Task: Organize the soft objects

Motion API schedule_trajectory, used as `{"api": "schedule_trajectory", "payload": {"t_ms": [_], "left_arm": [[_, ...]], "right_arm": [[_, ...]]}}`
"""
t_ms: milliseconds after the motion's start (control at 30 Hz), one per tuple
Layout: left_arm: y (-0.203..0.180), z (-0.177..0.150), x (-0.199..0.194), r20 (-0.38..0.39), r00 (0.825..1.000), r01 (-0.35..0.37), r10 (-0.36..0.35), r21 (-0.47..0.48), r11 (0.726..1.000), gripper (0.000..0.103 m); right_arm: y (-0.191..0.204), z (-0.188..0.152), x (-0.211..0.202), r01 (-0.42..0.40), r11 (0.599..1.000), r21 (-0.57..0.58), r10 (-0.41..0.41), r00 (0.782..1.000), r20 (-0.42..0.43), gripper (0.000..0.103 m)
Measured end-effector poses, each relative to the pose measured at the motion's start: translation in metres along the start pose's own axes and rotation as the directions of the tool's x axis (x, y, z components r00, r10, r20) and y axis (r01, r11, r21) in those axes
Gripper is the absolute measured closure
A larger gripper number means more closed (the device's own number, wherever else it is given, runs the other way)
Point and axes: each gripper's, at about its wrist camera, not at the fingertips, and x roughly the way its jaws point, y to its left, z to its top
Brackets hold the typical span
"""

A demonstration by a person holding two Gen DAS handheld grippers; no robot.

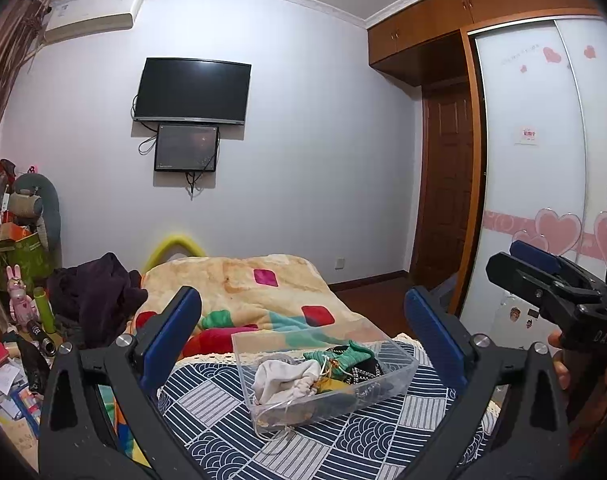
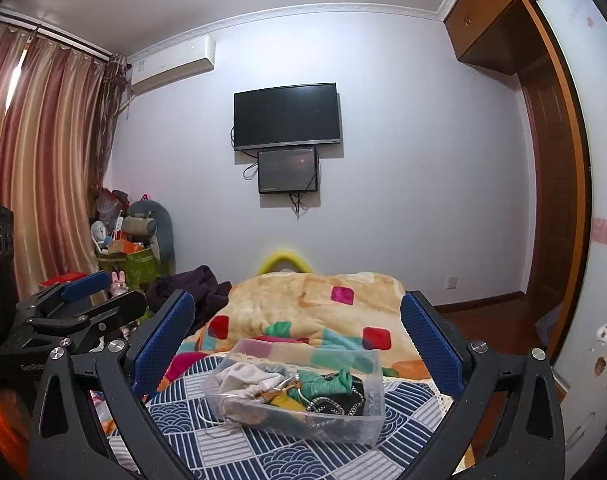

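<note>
A clear plastic box (image 1: 345, 405) stands on the blue-and-white patterned bedcover (image 1: 223, 436). It holds a crumpled white cloth (image 1: 287, 376), a green knitted piece (image 1: 343, 354) and dark items with a chain. My left gripper (image 1: 301, 300) is open, and its blue pads (image 1: 171, 332) frame the box from above without touching it. My right gripper (image 1: 501, 257) hovers at the right, a hand behind it. In the right wrist view the right gripper (image 2: 297, 304) is open above the same box (image 2: 311, 426), with the white cloth (image 2: 243, 376) and green piece (image 2: 323, 382) inside. The left gripper (image 2: 125, 289) is at the left.
A fleece blanket (image 1: 263, 292) with coloured squares covers the far half of the bed. A dark garment (image 1: 95, 292) is heaped at its left edge. Toys, boxes and papers (image 1: 19, 320) crowd the floor on the left. A wardrobe with sliding doors (image 1: 531, 160) stands on the right.
</note>
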Motion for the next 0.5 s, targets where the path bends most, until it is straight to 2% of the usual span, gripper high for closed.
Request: {"api": "schedule_trajectory", "payload": {"t_ms": [500], "left_arm": [[-0.0004,-0.0005,-0.0013,-0.001,1.0,-0.006,0.006,0.001,1.0,0.0]], "right_arm": [[0.0052,-0.0015,-0.0053,0.007,1.0,-0.027,-0.006,1.0,0.012,0.0]]}}
